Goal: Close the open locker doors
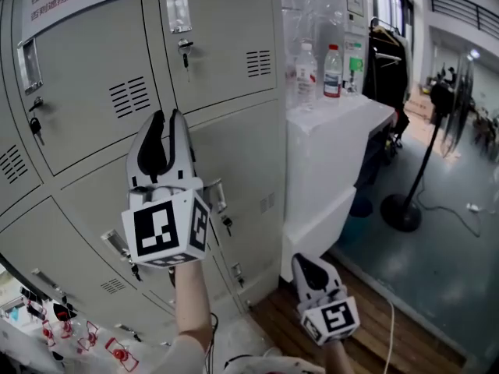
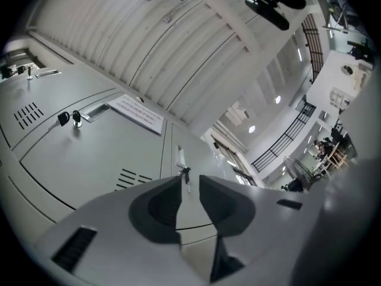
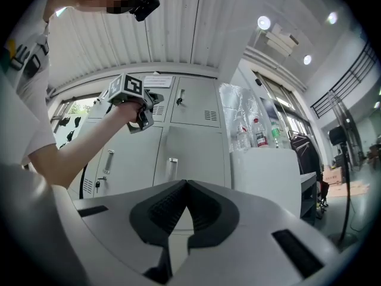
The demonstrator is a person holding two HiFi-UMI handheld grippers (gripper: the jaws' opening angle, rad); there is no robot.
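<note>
While the left claw [image 1: 168,115] stands narrowly parted, empty, before the locker door [image 1: 238,162] — right claw [image 1: 310,260] pinched together, idle — press squarely near its latch edge.

- The lockers [image 1: 226,22] walled off the whole left side. Their doors lay flush, and only keys [image 1: 185,53] and handles [image 1: 178,8] jutted out.
- A white cabinet [image 1: 327,178] stood against the lockers' right side and closed that corner. Bottles [image 1: 333,71] crowded its top.
- The left gripper [image 1: 169,117] hung just before a middle door, with a narrow, empty gap between its jaws.
- The right gripper [image 1: 308,260] sat low by the cabinet's base, in free air.
- The floor [image 1: 444,279] to the right lay open, except for a fan stand [image 1: 402,211].
</note>
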